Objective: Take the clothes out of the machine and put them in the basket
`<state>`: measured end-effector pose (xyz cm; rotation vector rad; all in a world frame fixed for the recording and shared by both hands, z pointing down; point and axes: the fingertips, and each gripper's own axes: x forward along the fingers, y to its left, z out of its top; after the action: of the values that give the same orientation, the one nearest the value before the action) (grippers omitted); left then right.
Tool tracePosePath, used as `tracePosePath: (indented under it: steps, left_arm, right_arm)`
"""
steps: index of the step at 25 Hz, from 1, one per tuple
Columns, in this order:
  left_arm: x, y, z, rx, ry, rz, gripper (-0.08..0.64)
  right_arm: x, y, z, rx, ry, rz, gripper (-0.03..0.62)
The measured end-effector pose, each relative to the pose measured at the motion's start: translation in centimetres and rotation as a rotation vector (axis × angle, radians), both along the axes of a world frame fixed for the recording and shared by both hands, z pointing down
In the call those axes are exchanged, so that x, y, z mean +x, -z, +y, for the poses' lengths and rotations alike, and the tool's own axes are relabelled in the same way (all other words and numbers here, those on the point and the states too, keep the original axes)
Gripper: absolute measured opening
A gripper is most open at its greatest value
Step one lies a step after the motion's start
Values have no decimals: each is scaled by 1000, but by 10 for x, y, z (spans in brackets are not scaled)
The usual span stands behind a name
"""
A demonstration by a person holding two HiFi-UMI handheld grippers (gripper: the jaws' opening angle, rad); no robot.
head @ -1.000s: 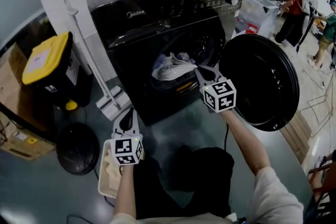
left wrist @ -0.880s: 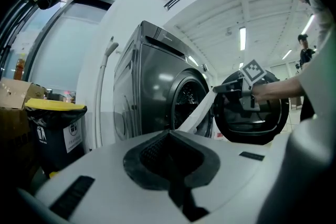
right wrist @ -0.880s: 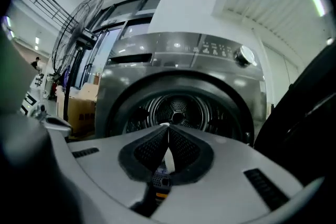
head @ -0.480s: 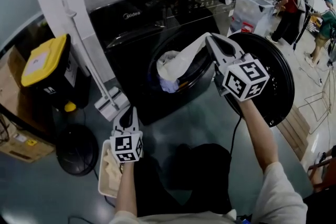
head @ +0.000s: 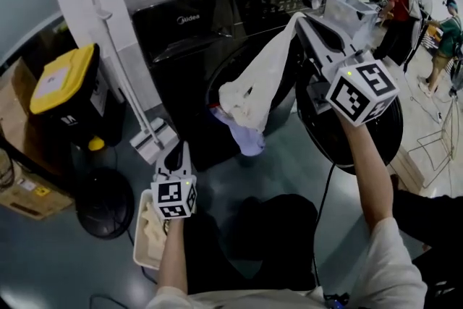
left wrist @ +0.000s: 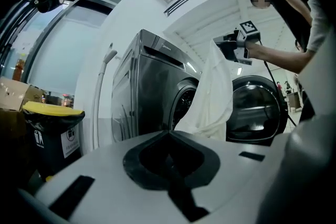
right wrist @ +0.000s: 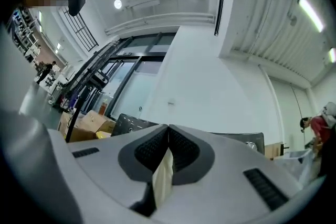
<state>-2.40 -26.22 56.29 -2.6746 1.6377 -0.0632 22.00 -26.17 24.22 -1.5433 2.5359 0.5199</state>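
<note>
Now my right hand-held gripper (head: 299, 17) is up high, arm stretched, pinching a white garment (head: 255, 83) hanging below it at the machine (head: 189, 19) mouth; left hand-held gripper (head: 176, 154) level, closed empty, basket (head: 139, 231) beside it holds cream cloth (head: 153, 234).

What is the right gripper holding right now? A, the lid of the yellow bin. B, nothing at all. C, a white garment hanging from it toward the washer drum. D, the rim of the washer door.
C: the right gripper is shut on the white garment, which drapes down from it to the drum opening of the washer.
</note>
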Motion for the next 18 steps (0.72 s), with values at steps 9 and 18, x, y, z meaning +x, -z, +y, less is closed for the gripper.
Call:
tracePosePath:
  steps: [9,18]
  left_arm:
    - [-1,-3,5,-3,0,-8,18]
    - [-6,-5,4,-10,12,-12,18]
  right_arm:
    - [-10,-45,-22,-97,-10,33,26]
    - [-14,-56,-27,-115,12,30,26]
